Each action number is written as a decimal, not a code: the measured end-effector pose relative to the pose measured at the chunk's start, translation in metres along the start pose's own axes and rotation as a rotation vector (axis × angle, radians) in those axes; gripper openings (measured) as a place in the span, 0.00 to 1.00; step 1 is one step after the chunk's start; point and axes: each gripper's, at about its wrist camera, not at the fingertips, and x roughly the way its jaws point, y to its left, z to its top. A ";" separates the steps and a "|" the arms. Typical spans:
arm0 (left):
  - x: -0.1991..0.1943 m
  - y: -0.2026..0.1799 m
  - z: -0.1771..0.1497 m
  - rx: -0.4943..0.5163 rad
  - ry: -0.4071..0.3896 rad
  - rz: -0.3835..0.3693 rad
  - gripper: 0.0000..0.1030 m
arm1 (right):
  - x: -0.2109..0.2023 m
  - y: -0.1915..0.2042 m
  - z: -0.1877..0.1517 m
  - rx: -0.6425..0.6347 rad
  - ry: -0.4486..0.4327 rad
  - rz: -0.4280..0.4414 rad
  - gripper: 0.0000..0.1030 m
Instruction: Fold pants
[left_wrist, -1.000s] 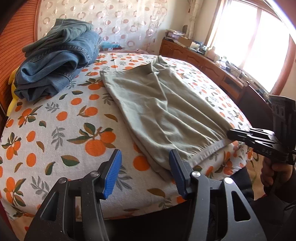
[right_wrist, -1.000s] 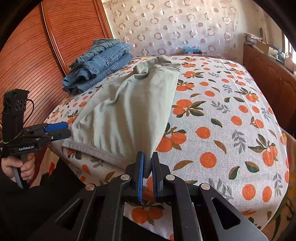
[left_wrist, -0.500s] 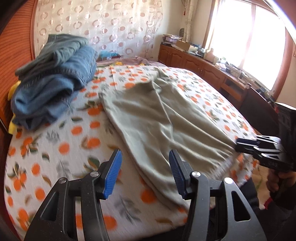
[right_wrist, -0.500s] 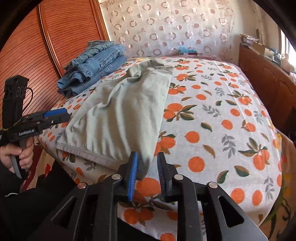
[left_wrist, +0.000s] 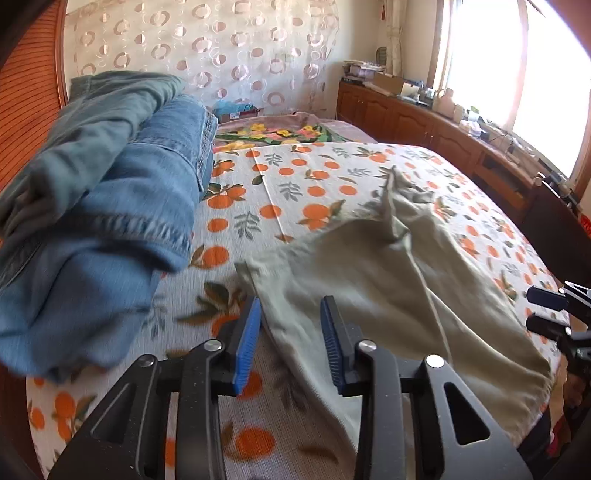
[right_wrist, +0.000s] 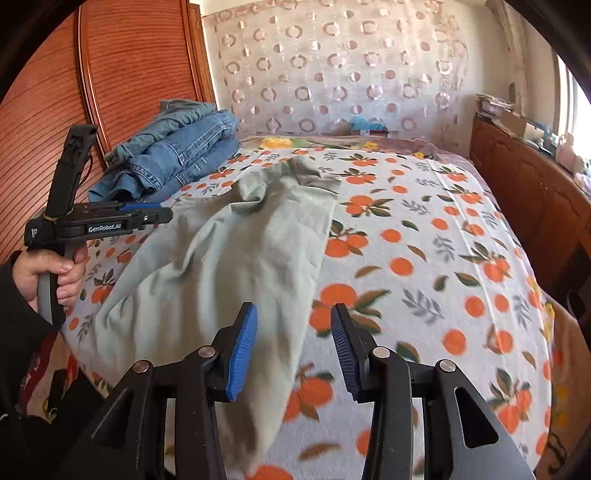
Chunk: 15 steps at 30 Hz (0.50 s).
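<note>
While both tongs stand apart from any cloth, the entry runs as follows. Left gripper (left_wrist: 290, 343), black frame with blue ribbed pads: jaws closing, the near left edge of the garment lying between and under them, pads not yet pressing it; nothing gripped. Right gripper (right_wrist: 293, 350), same make: jaws opening, the near right hem below and between them, released. Left hand (right_wrist: 55, 275) wraps the left tool's handle.

Item: pale sage-green cotton pants (left_wrist: 388, 295), lying on the orange-print bed sheet (left_wrist: 295, 192), toward the near edge and centre of the bed. They appear already doubled leg over leg, one layer stacked on the other; some wrinkles remain mid-length.

Orientation: long axis runs from the near bed edge away toward the curtained wall, slanting slightly. Which end is the waistband I cannot tell for certain; the far end looks bunched and narrower.

Status, as judged: lengthwise fold done; crosswise folding, near end to far end, still to do.

Adjacent: stack of folded blue denim jeans (left_wrist: 110, 206), beside the garment on its left, apart from it.
</note>
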 end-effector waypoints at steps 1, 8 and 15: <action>0.004 0.001 0.001 -0.003 0.006 0.004 0.33 | 0.006 0.002 0.002 -0.006 0.004 -0.002 0.43; 0.025 0.014 0.010 -0.036 0.037 0.033 0.33 | 0.041 0.011 0.005 -0.051 0.043 -0.024 0.52; 0.019 0.022 0.011 -0.046 0.002 0.059 0.06 | 0.043 0.013 0.004 -0.075 0.040 -0.032 0.56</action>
